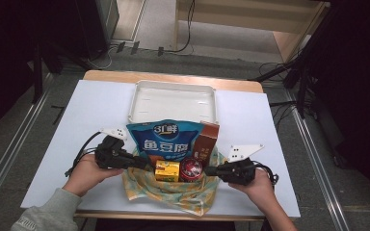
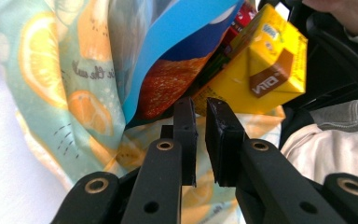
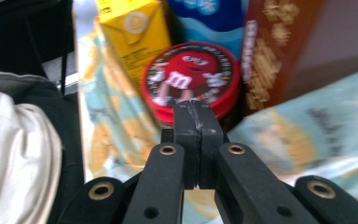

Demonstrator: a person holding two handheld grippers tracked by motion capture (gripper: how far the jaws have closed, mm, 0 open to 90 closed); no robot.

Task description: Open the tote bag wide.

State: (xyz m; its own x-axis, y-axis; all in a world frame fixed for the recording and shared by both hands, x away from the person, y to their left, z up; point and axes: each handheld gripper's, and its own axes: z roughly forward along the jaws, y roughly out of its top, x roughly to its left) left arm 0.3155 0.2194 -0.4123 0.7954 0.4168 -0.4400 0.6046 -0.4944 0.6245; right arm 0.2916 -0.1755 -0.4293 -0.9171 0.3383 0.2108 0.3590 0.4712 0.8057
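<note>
A cloth with an orange-slice print (image 1: pixel 173 193) lies bunched at the table's front middle. On it stand a blue snack bag (image 1: pixel 168 139) and a brown box (image 1: pixel 207 144), with a yellow drink carton (image 1: pixel 167 170) and a round red candy tin (image 1: pixel 191 168) in front. My left gripper (image 1: pixel 147 166) reaches the cloth's left edge. Its jaws stand a narrow gap apart (image 2: pixel 201 105), nothing visible between them, just below the bag (image 2: pixel 186 37) and carton (image 2: pixel 261 70). My right gripper (image 1: pixel 207 170) sits at the cloth's right edge, jaws pressed together (image 3: pixel 196 109), pointing at the tin (image 3: pixel 191 77).
A white tray (image 1: pixel 173 103) sits behind the bundle at the table's back middle. The white tabletop (image 1: pixel 91 125) spreads to both sides. Cables trail from both grippers near the front edge. Beyond the table are dark floor and stands.
</note>
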